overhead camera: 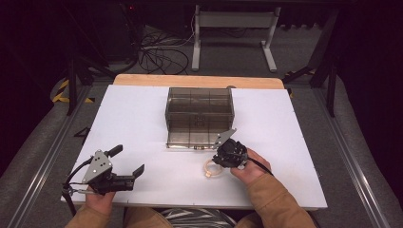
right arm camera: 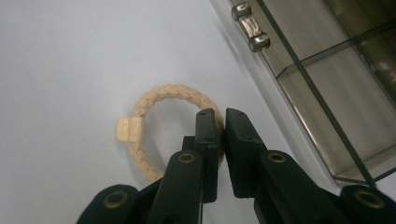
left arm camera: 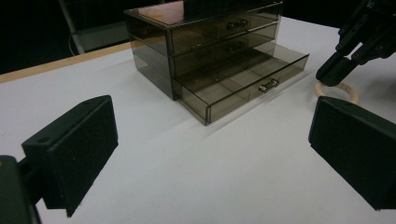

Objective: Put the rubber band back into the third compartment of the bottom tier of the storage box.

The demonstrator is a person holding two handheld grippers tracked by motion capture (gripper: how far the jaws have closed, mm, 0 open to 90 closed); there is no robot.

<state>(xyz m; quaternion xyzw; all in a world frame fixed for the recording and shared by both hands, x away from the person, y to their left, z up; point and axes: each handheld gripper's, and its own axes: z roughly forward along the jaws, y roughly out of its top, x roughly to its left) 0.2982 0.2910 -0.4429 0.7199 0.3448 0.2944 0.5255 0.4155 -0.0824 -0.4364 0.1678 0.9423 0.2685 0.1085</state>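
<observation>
Bracelet (right arm camera: 154, 121) lies flat on the surface (overhead camera: 142, 114) — right gripper (right arm camera: 223, 122) fingers pinch its rim — left gripper (left arm camera: 210, 140) fingers spread wide, empty.

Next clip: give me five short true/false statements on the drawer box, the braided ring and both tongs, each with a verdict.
1. The bottom drawer of the smoky plastic drawer box is pulled out. True.
2. The braided ring lies inside that drawer. False: it lies on the white table, in front of the drawer.
3. The right tongs are closed on the ring's cord. True, judging by the right gripper view, where the cord runs between the nearly touching jaws.
4. The left tongs hold the drawer handle. False: they are wide open, apart from the box, holding nothing.
5. The open drawer is full of items. False: its visible compartments look empty.
</observation>
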